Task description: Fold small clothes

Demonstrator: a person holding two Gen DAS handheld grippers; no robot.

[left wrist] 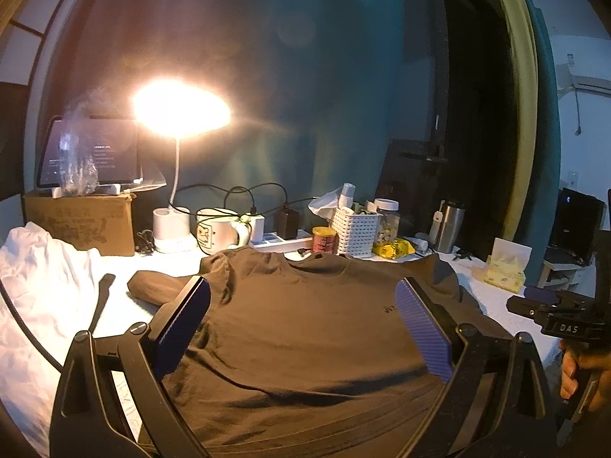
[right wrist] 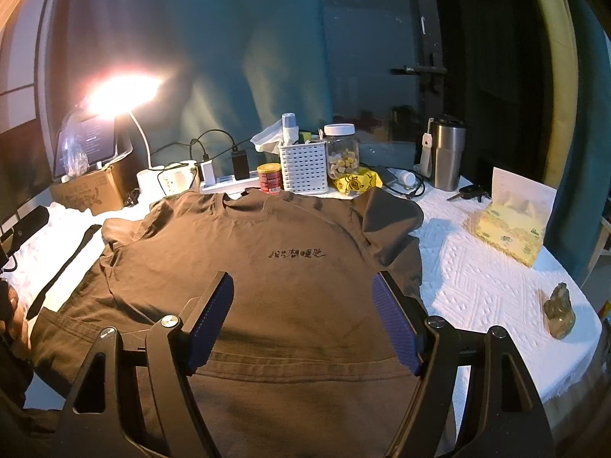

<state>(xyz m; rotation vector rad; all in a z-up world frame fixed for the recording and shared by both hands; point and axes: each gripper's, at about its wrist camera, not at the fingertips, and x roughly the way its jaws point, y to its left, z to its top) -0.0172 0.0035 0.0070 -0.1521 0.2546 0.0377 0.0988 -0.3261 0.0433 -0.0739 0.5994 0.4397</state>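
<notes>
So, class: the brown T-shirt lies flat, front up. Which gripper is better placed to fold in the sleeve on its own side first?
Probably the left gripper. On the brown T-shirt, its sleeve lies spread flat on the cloth beside the open jaws; the right-side sleeve is already partly turned over and sits farther from the right gripper.

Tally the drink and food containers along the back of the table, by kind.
White ceramic mug: 1
Steel insulated tumbler: 1
Clear jar with white lid: 1
Red and yellow tin can: 1
Total: 4
</notes>
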